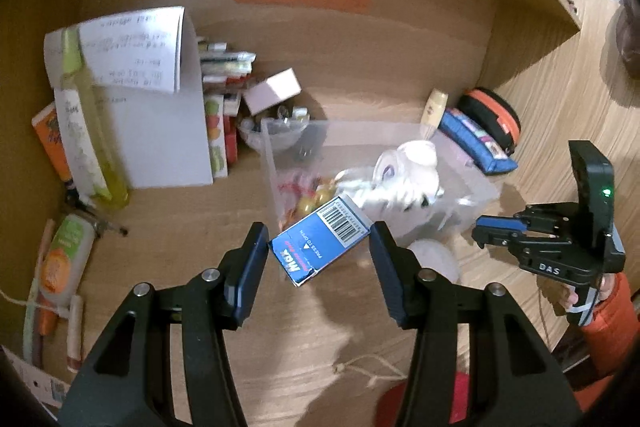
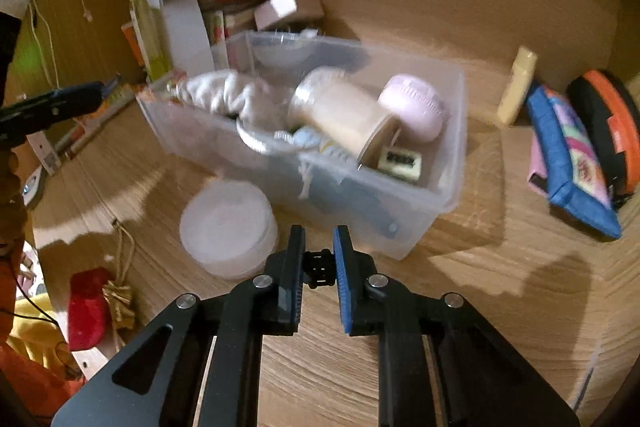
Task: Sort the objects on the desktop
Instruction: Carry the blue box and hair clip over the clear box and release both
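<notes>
- While the blue carton (image 1: 320,241) is pinched between the pads of the left tool (image 1: 318,259), it is held tilted above the near-left corner of the clear plastic bin (image 1: 476,183), which stands mid-worktop (image 1: 168,247).
- The step in hand is judged to be the carrying of the carton to the bin, already crowded with a cloth, a jar and small items.
- The right tool (image 2: 319,267) is pressed together, with nothing held, near the bin's front wall, beside a white round lid (image 2: 226,223).
- Next, the carton would have to be brought over the bin's opening and the pads parted.
</notes>
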Demonstrator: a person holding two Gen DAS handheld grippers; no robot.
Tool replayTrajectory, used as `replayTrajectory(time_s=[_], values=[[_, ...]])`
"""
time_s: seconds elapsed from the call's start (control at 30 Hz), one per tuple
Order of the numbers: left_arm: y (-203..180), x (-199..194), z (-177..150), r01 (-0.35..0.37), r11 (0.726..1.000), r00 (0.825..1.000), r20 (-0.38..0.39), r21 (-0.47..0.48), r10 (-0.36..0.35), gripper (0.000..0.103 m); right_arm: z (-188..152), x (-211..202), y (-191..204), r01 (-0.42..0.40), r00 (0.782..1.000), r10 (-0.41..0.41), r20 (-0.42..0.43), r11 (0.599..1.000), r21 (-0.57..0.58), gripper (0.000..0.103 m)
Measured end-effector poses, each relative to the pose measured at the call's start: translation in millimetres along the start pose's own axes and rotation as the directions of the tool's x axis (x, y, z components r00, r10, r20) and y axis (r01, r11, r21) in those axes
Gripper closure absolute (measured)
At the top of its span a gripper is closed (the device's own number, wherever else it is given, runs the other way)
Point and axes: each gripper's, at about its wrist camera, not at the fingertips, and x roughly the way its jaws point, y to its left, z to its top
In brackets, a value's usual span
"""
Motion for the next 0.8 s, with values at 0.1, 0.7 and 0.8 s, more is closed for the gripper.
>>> replayTrajectory(time_s=[0.1, 0.7, 0.8], values=[[-1.4, -0.2, 10.9, 0.011, 1.000, 1.000, 0.027, 0.006, -0.011, 0.051, 7.0, -16.4, 1.2, 0.010, 0.999, -0.010, 0.044, 1.000, -0.012, 0.090], [-6.6, 67.2, 15.6, 0.007, 1.000, 0.996, -0.084, 0.016, -0.006, 0.051, 35.8, -2.8, -27.6, 0.079, 0.993, -0.081, 0.082, 0.996, 0.036, 0.089], [-8.2, 69.0, 13.9, 0.007, 1.000, 0.995, -0.100, 0.021, -0.005, 0.051, 34.1, -0.2, -24.1, 0.110, 0.991, -0.111, 0.081, 0.994, 0.020, 0.089]])
